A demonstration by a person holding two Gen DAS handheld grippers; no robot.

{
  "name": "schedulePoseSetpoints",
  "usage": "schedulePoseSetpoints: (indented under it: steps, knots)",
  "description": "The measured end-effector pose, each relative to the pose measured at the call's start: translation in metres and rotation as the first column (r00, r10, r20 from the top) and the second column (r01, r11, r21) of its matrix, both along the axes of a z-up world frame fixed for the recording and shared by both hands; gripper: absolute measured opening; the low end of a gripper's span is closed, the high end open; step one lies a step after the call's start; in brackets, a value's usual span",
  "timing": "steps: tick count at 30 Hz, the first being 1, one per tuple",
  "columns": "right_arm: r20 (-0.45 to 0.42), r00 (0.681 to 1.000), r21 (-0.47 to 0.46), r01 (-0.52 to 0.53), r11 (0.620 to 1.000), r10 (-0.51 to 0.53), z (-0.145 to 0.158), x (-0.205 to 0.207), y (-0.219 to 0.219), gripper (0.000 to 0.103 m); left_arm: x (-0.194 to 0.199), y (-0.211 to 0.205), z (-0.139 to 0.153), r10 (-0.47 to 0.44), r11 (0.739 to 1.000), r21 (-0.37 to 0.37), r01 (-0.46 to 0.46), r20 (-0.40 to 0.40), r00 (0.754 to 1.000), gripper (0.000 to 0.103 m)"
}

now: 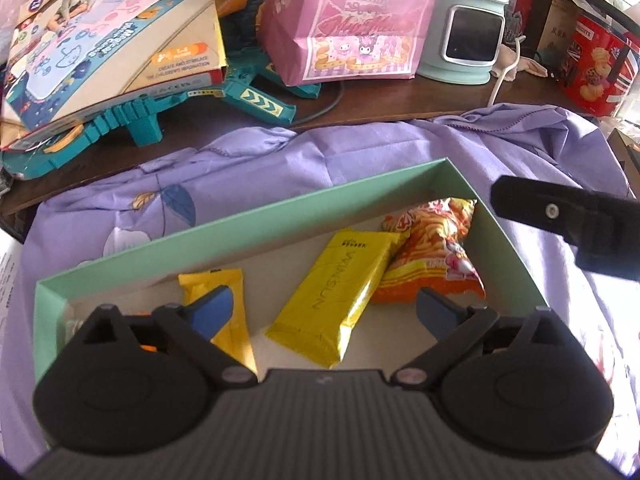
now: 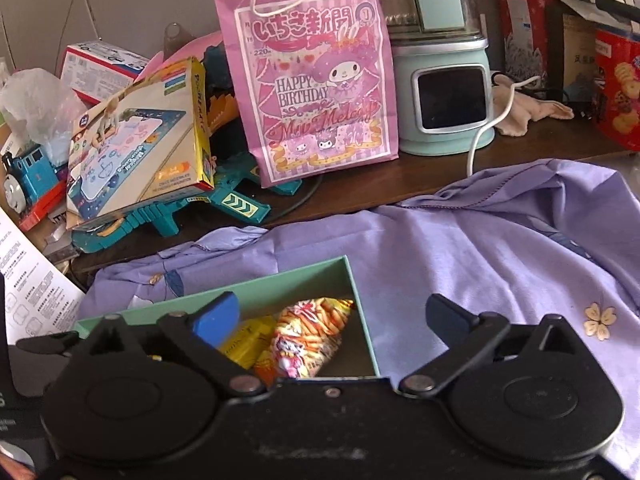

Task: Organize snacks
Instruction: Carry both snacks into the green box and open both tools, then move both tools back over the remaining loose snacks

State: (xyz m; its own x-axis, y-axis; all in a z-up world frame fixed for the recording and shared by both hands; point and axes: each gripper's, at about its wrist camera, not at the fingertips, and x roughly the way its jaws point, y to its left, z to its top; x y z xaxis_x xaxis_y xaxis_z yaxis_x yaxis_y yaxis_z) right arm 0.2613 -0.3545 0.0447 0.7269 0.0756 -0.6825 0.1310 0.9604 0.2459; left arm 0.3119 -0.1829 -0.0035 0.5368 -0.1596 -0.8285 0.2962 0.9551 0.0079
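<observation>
Three snack packets lie inside the green box (image 1: 248, 216), which sits on the lilac cloth (image 1: 360, 152): a large yellow packet (image 1: 336, 300) at the box's middle, an orange noodle-print packet (image 1: 436, 248) tucked into its far right corner and touching the yellow one, and a small yellow packet (image 1: 216, 316) toward its near left. The left gripper (image 1: 324, 306) hovers over the near side of the box with its jaws spread wide and nothing between them; the large yellow packet lies directly between and below its blue pads (image 1: 216, 308), the small yellow packet partly under the left pad. The right gripper (image 2: 332, 316) hangs above the box's right edge, jaws likewise spread and empty; in its view the orange packet lies between the fingers, nearer the left one. Beyond the box's far wall stand a pink gift bag (image 2: 316, 84), a toy box (image 2: 140, 140) and a mint appliance (image 2: 444, 104).
</observation>
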Motion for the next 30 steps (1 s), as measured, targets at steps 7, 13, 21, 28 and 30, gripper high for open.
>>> schedulePoseSetpoints:
  steps: [7, 13, 21, 28, 30]
  knots:
    - [-0.003, 1.000, -0.008, 0.008, 1.000, -0.008, 0.010, -0.034, -0.004, 0.103, -0.030, 0.013, 0.011, 0.008, 1.000, -0.011, -0.008, 0.001, 1.000, 0.102]
    - [-0.024, 0.999, 0.005, 0.022, 1.000, -0.022, 0.019, -0.067, -0.010, 0.103, -0.064, 0.014, 0.020, -0.014, 1.000, -0.019, 0.014, 0.001, 1.000, 0.102]
    - [-0.040, 0.999, -0.005, 0.017, 1.000, -0.018, 0.031, -0.119, -0.014, 0.103, -0.116, 0.009, 0.032, -0.065, 0.998, -0.022, 0.066, 0.014, 0.998, 0.103]
    - [-0.059, 0.997, -0.009, 0.044, 0.999, -0.045, 0.035, -0.160, -0.026, 0.103, -0.152, -0.001, 0.035, -0.112, 0.994, -0.007, 0.112, 0.019, 0.994, 0.103]
    - [-0.064, 0.997, -0.008, 0.052, 0.999, -0.052, 0.035, -0.170, -0.030, 0.103, -0.161, -0.004, 0.035, -0.125, 0.992, -0.001, 0.125, 0.018, 0.992, 0.103]
